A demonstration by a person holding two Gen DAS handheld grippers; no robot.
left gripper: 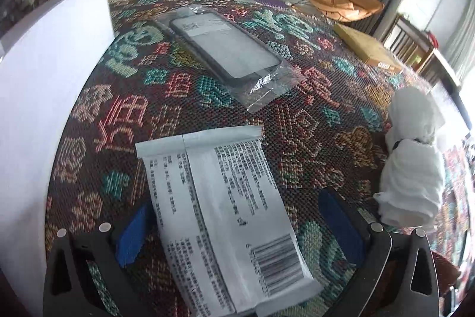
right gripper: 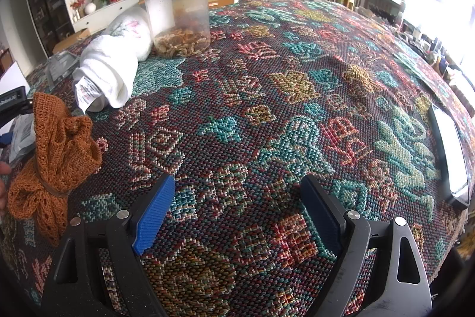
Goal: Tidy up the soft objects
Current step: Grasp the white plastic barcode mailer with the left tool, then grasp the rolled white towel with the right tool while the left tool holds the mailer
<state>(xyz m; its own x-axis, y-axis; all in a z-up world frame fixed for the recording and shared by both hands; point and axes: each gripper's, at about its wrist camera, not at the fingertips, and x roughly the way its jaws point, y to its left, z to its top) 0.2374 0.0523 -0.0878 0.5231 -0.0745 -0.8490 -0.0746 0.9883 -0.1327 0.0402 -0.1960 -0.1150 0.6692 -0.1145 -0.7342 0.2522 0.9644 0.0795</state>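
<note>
The left tool (left gripper: 237, 228) stands open, its blue pads on either side of a white printed packet (left gripper: 225, 216) lying flat on the patterned cloth (left gripper: 311, 121) of the desk. Beyond it lies a phone case in a clear bag (left gripper: 228, 49); a rolled white towel (left gripper: 412, 156) sits off to its right. The right tool (right gripper: 237, 210) is open too, holding nothing, over bare cloth. To its left lies a tied orange knit bundle (right gripper: 56, 159), farther out the towel, then a clear jar with a black lid (right gripper: 178, 11).
</note>
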